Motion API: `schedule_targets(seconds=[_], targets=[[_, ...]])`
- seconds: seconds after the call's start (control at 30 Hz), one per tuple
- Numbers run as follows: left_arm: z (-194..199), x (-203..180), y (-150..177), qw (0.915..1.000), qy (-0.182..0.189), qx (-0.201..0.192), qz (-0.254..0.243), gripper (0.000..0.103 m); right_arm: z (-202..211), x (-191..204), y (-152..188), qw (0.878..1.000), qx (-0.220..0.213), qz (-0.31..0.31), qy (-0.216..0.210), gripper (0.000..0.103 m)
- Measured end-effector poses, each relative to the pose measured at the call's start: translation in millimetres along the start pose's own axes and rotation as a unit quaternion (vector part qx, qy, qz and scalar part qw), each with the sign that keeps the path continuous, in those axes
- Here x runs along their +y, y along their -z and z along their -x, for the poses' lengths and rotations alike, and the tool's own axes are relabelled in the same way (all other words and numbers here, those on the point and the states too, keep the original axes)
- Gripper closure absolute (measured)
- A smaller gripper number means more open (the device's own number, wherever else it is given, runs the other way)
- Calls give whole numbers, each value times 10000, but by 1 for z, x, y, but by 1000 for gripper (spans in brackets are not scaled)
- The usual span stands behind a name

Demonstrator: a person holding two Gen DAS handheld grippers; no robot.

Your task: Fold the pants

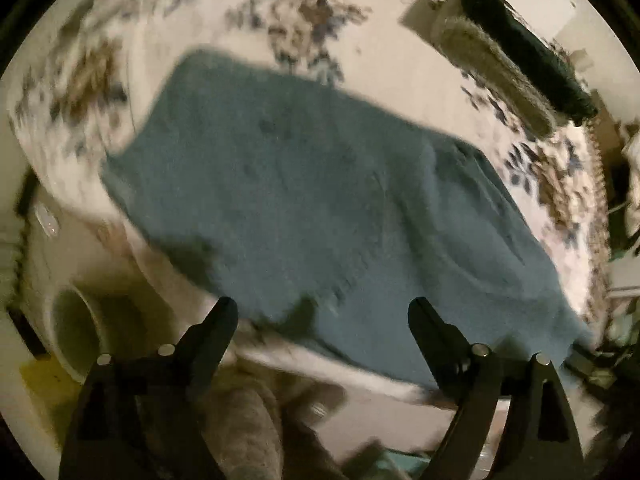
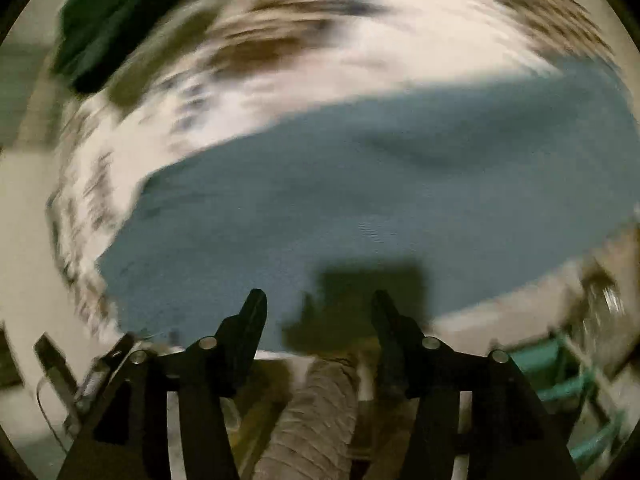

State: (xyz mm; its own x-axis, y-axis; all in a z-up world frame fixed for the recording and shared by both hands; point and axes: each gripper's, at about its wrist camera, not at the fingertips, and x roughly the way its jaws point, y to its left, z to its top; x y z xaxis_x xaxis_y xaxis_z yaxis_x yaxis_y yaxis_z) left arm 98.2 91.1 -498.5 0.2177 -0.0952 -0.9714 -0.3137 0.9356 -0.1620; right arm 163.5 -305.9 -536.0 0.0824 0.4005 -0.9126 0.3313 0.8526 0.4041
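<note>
Both of your tongs are spread wide and hold nothing. Through the left wrist camera, your left gripper [image 1: 322, 306] hangs over the near edge of the blue pants [image 1: 320, 200], which lie flat across the middle of the frame on a flowered bedcover [image 1: 380, 60]. A grey and a dark bundle of cloth [image 1: 496, 64] sit at the upper right, well apart from the pants.

Through the right wrist camera, badly blurred, your right gripper [image 2: 318, 300] hovers above the pants' lower edge, its shadow falling on the fabric at lower centre. A dark green item [image 2: 116, 20] fills the upper left.

If you close down too deep, you may pinch the bedcover along with the pants, or catch only one layer and skew the fold.
</note>
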Motion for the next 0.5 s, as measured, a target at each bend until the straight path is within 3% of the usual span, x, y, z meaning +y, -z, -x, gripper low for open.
schedule_targets(seconds=[0.13,0.27,0.37,0.5], targets=[[-15,11,-42,9993,-310,-175,-93,16,-56,97,-69,9938,216,960,-521,46],[-35,12,-84,9991,-362,-113,-163,16,-112,152,-114,9843,637,1612,-328,46],[-52,7,-109,9993,-282,5,-230,16,-135,164,-123,9756,970,1970,-16,46],[-75,6,-123,9990,-215,261,-293,16,-140,158,-99,9569,1584,2428,-160,47]])
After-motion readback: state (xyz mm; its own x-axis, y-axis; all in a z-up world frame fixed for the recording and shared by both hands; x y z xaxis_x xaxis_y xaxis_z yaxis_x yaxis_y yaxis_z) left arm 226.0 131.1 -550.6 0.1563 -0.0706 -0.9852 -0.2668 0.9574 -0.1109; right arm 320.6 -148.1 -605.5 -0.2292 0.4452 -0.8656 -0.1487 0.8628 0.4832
